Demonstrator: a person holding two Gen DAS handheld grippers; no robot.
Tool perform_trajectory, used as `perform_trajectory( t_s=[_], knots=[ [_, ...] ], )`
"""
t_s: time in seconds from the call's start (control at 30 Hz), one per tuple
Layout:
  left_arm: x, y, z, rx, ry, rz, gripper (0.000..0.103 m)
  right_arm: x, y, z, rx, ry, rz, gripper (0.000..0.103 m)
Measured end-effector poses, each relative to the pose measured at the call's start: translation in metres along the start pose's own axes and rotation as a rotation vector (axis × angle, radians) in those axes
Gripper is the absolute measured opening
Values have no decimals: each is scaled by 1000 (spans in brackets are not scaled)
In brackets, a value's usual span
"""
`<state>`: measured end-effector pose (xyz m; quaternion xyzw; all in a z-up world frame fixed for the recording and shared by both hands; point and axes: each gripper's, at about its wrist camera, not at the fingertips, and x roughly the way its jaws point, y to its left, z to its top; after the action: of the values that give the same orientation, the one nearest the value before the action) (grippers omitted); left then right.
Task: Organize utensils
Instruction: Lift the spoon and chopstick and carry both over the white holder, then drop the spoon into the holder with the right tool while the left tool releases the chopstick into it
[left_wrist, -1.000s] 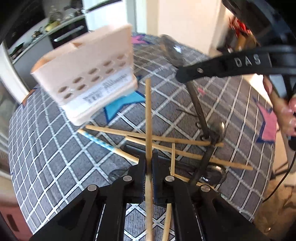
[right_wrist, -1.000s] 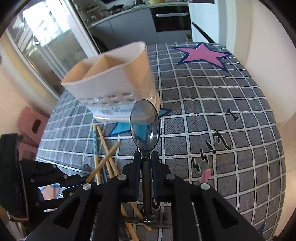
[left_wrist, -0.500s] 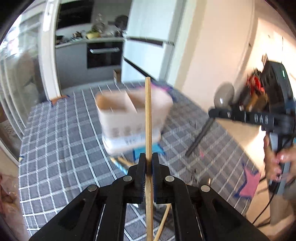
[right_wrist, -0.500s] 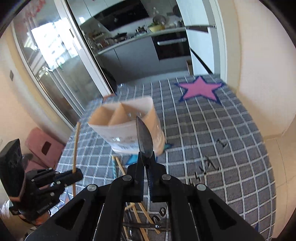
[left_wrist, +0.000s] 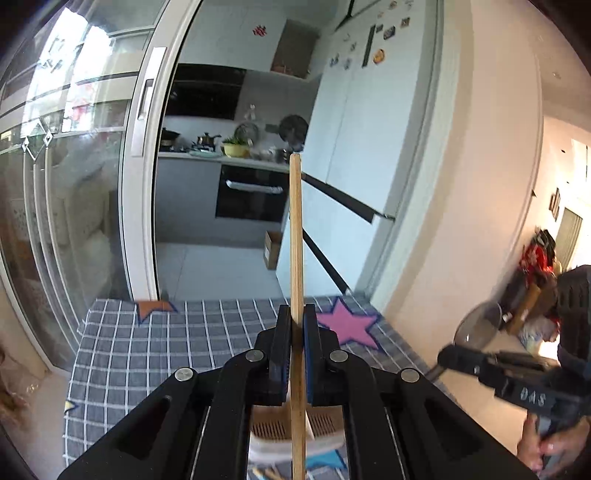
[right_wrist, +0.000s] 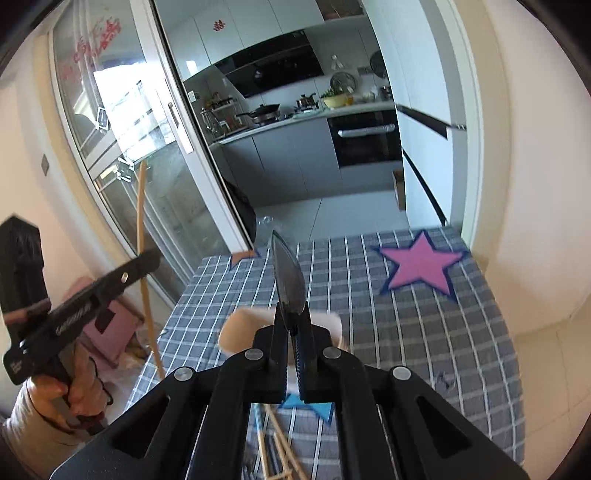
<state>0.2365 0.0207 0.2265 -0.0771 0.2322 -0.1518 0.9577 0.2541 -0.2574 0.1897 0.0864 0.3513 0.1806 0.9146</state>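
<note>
Both loads are off the table and raised over the holder. A second ago the left gripper (left_wrist: 294, 363) had just clamped a chopstick in the pile, with the holder ahead of it on the cloth. Now both wrist views are tilted up to level, looking into the kitchen.

Left side: jaws are clamped on the wooden chopstick (left_wrist: 296, 236), which stands upright. Its lower end runs down past the pads in front of the utensil holder (left_wrist: 325, 428). The beige holder sits just under the gripper, only partly visible between the finger arms, slotted interior showing.

Right side: the right gripper (right_wrist: 294, 354) is pinched on the neck of the metal spoon (right_wrist: 288, 280), bowl up and edge-on to the camera. The holder's rim shows blurred just beyond the fingertips.

More chopsticks (right_wrist: 275, 443) still lie on the checked tablecloth (right_wrist: 424, 332) at the near edge, in front of the holder, so the job is partly done at best. Compartment contents can't be read from either view.

Judgement: transport phase is finished. Next is lowering each piece into its compartment. The chopstick looks nearly lined up. The spoon needs its handle end steered inside the rim, and that end is hidden below the gripper.

Far end of the table: pink star print, then the kitchen floor and oven.
</note>
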Motion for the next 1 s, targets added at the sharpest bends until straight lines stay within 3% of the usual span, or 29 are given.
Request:
perform_trajectory(
  t_s=[0.17,0.3,0.63,0.9,1.0],
  knots=[
    [36,8,6,-53,-60,22,38,38,-2,7,-9,30,-15,4],
    [55,8,-6,-24,-74,69,38,66,-7,2,-14,83,-21,4],
    [83,13,-57,-7,8,137,38,127,-27,-34,16,253,-33,4],
    [81,11,-70,28,75,187,38,145,-35,-32,54,282,-48,5],
    [77,12,-70,32,87,203,38,144,-36,-30,74,282,-41,10]
  ],
)
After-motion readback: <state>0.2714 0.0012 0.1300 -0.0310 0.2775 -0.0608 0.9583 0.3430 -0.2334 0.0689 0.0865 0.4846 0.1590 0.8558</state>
